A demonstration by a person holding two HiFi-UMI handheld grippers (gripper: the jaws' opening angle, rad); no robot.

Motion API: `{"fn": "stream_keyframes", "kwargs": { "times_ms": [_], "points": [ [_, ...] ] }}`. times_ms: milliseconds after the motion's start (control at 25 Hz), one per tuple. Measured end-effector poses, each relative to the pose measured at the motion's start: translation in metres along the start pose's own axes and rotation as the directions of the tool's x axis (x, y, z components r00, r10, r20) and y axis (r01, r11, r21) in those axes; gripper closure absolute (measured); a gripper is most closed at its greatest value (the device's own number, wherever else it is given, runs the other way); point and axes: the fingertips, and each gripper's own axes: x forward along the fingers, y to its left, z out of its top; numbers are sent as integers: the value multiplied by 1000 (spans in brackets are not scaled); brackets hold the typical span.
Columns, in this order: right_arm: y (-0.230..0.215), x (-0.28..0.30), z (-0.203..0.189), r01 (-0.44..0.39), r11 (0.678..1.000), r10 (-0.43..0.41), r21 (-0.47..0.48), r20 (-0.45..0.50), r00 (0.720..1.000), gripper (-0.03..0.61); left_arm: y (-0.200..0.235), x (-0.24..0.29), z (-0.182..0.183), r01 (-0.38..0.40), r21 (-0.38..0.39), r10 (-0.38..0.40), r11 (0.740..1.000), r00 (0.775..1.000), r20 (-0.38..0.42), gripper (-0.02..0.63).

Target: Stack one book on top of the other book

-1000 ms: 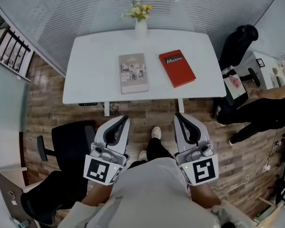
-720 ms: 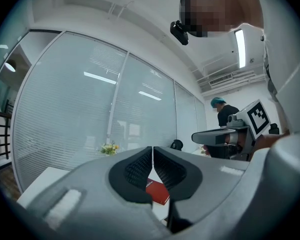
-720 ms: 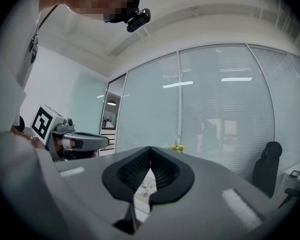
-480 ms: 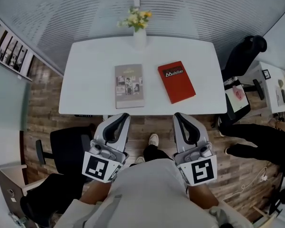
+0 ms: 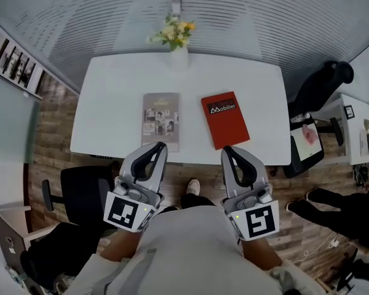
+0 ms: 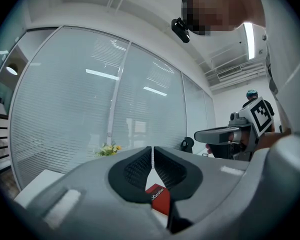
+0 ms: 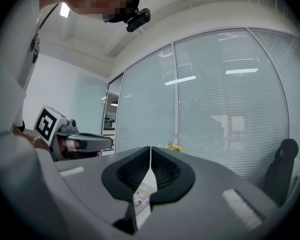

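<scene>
head view: grey book and red book flat on white table, side by side, apart; left gripper, right gripper at near edge | left gripper view: jaws together, empty, red book beyond | right gripper view: jaws together, empty, grey book beyond

White table, wooden floor

White rectangular table on wood-plank floor; white vase of yellow flowers at far edge; black office chair nearby.
</scene>
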Motion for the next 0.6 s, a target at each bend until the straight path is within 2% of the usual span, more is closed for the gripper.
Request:
{"fn": "stream_keyframes", "kwargs": {
  "times_ms": [360,600],
  "points": [
    [-13,38,-17,-56,998,56,19,-10,998,551,24,20,-13,-43,3,43,999,999,-29,584],
    [-7,67,-12,-55,998,55,25,-10,998,552,56,22,-15,-48,-3,48,999,998,-40,584]
  ]
}}
